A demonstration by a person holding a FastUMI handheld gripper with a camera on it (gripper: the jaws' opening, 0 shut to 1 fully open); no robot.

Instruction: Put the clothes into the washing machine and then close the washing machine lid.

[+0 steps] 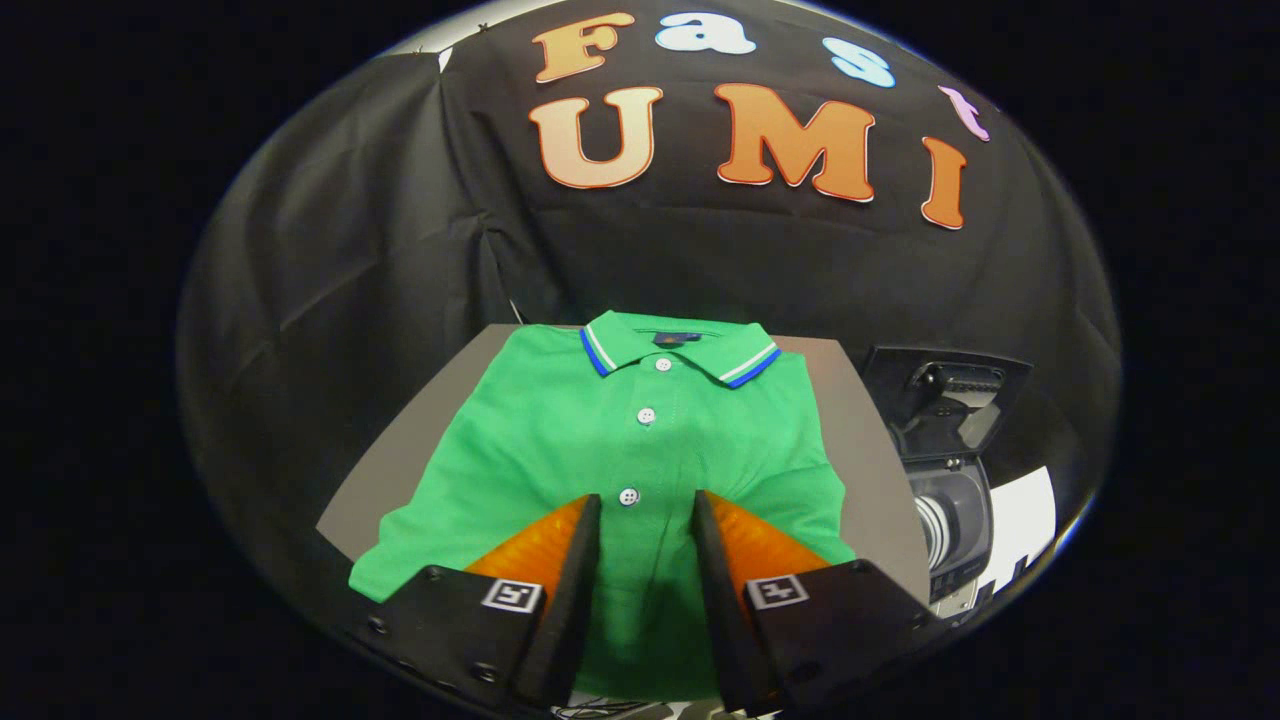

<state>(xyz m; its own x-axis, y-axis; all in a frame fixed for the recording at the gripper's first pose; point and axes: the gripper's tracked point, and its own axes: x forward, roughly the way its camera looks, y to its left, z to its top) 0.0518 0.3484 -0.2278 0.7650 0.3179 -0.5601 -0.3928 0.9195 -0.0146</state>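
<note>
On the table: one green polo shirt (640,440), laid flat
Far right: one washing machine (950,480), lid up
Gripper (645,510): released, fingers apart over shirt
Surface: grey table (400,440)

The gripper (645,520) is held with its two fingers spread apart, a wide gap showing between them. Each finger (575,580) has a dark inner pad and an orange outer face, and the pair angle slightly toward each other at the tips. The black finger mounts sit at the near end, each carrying a small square black-and-white marker (512,596). Nothing is pinched between the pads; the fingertips press on nothing.
</note>
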